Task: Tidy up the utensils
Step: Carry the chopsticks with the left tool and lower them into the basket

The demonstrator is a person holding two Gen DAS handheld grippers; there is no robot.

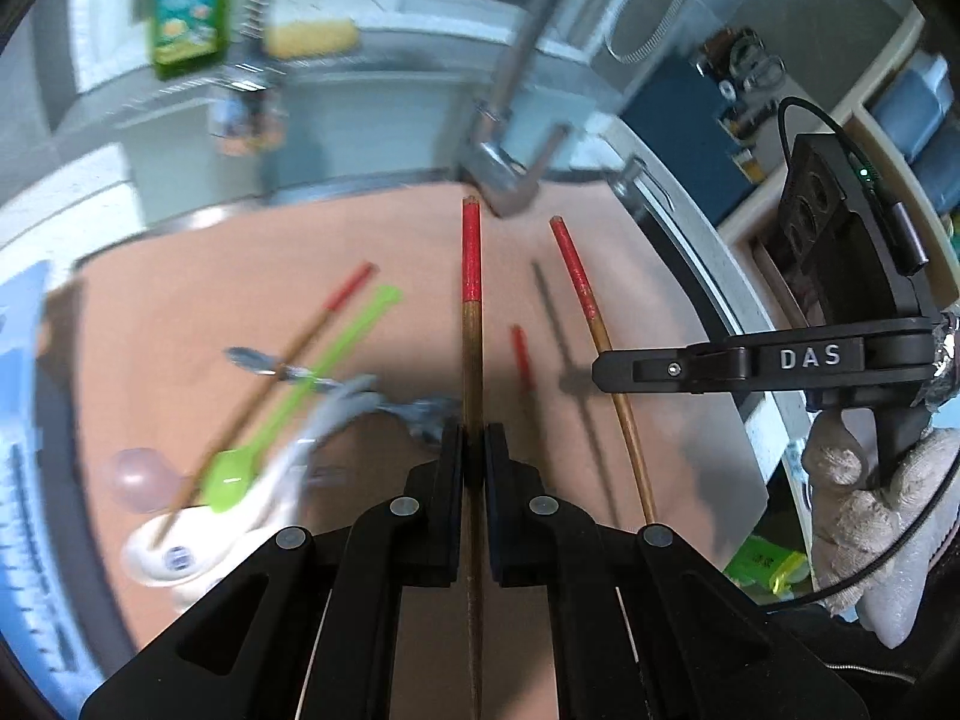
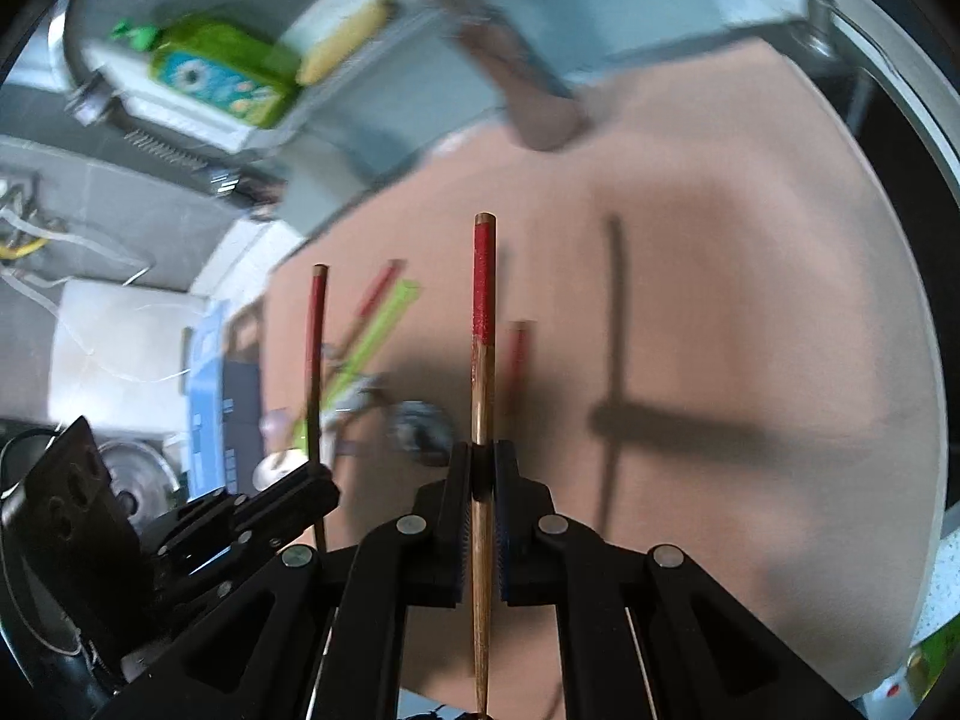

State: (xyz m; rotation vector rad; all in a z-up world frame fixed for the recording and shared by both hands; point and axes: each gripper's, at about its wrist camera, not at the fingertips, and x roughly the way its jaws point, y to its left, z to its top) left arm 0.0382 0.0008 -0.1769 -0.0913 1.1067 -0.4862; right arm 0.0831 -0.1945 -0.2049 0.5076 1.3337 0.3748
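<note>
My left gripper [image 1: 474, 444] is shut on a wooden chopstick with a red end [image 1: 471, 276], held above the peach mat [image 1: 180, 300]. My right gripper [image 2: 483, 468] is shut on a matching chopstick [image 2: 483, 276]. In the left wrist view the right gripper [image 1: 603, 369] comes in from the right with its chopstick [image 1: 576, 276]. The left gripper [image 2: 318, 477] and its chopstick [image 2: 316, 324] show in the right wrist view. On the mat lie a loose chopstick [image 1: 345, 294], another red-ended chopstick [image 1: 522, 360], a green spoon [image 1: 300, 384], a white spoon [image 1: 180, 552], a pink spoon [image 1: 135, 477] and a metal spoon [image 1: 264, 363].
A metal faucet [image 1: 510, 138] hangs over the mat's far edge. Behind it a green dish-soap bottle [image 1: 186, 6] and a yellow sponge [image 1: 312, 36] sit by the sink. A blue item [image 1: 24, 420] borders the mat on the left. A gloved hand [image 1: 858, 510] holds the right gripper.
</note>
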